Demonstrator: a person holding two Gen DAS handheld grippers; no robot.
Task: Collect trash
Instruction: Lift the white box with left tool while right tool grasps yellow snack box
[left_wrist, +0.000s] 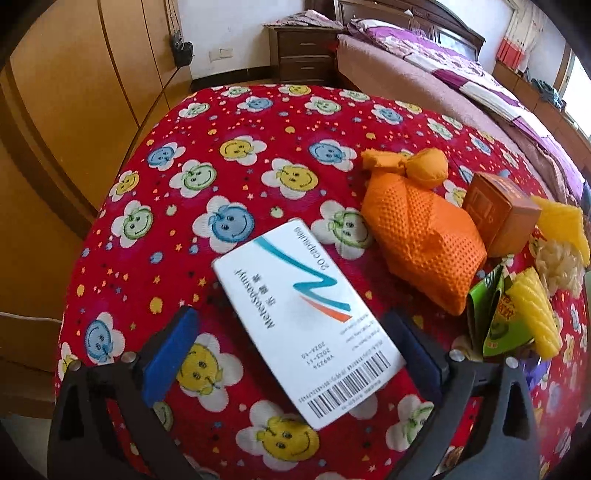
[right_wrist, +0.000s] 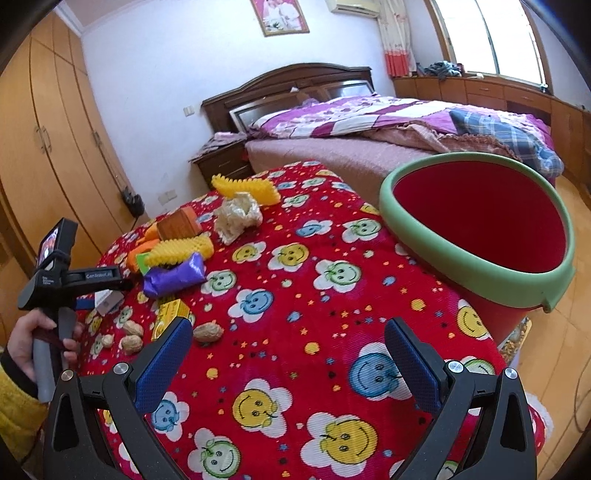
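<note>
The table (right_wrist: 295, 332) wears a red cloth printed with smiling flower faces. Off its right edge stands a red bucket (right_wrist: 480, 229) with a green rim, mouth open and tilted toward the table.

The trash sits bunched toward the table's left side in the right wrist view. Largest is an orange mesh bag (left_wrist: 424, 236), knotted at the top. Touching its right side is a small brown box (left_wrist: 496, 212). A white medicine box (left_wrist: 310, 317) lies flat near the table's near edge — it reads "Meteospasmyl", "20 capsules", with dates "2023-11" and "2024-10" and a barcode. A purple wrapper (right_wrist: 175, 275) lies beside yellow ridged foam pieces (right_wrist: 181, 249), with a green packet (left_wrist: 491, 317) and a crumpled white paper ball (right_wrist: 238, 216) close by. A small yellow carton (right_wrist: 170, 317) and several peanuts (right_wrist: 208, 332) lie nearer the front.

The left gripper (left_wrist: 295, 350) has its jaws wide apart, straddling the medicine box without clamping it. The right gripper (right_wrist: 288, 354) — jaws also apart — hovers over bare cloth.
</note>
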